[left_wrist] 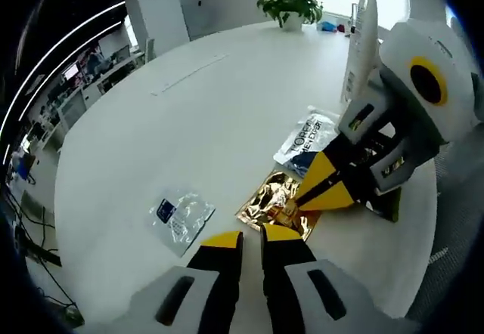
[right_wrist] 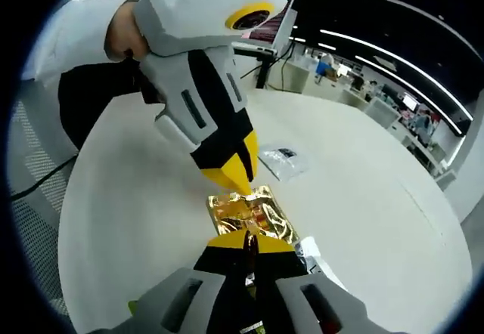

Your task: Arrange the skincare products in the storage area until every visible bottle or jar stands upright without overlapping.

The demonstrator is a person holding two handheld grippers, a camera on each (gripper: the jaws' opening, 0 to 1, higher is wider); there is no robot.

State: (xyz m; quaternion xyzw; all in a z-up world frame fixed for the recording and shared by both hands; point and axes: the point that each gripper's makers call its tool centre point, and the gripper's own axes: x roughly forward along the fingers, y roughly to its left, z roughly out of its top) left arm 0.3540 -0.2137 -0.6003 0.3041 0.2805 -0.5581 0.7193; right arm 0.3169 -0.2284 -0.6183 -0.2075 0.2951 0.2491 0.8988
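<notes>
With both tools pinched shut on the gold sachet (left_wrist: 276, 205), left tool (left_wrist: 252, 237) and right tool (right_wrist: 250, 243) pulling apart could tear it.

1. Crinkled gold foil sachet (left_wrist: 276, 205): shiny gold with dark reflections.
2. Clear plastic sachet (left_wrist: 180, 218): silvery, with a blue label.
3. White-and-blue printed sachet (left_wrist: 308, 139): dark lettering.
4. Round tabletop (left_wrist: 189, 122): plain white.
5. Grey grippers: yellow, black-backed jaw tips.
</notes>
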